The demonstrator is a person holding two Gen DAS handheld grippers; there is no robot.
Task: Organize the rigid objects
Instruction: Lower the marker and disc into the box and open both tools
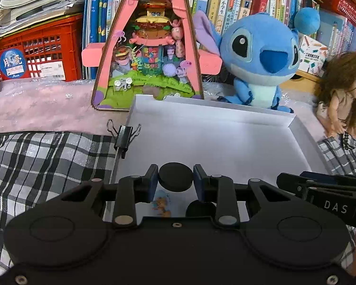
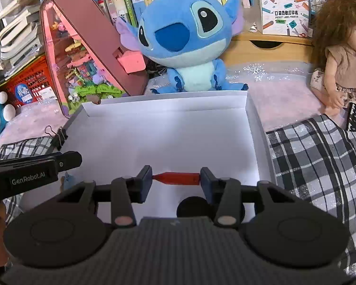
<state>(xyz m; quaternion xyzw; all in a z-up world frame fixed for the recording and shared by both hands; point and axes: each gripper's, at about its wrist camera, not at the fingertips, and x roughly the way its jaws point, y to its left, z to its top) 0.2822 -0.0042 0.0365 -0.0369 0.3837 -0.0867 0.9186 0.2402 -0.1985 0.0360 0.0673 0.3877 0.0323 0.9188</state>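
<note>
While the round black disc (image 1: 175,177) sits pinched between the left gripper (image 1: 175,178) pads, the right gripper (image 2: 176,178) clamps a small red plastic piece (image 2: 176,178) crosswise. Both grippers tilt downward side by side over the shallow white cardboard tray (image 2: 154,109), with a blue plush toy (image 2: 185,38) behind.

Home, child's room: packed bookshelf (image 1: 237,2), blue plush toy (image 2: 185,40), doll (image 2: 341,54), plaid bedding (image 2: 320,161).
</note>
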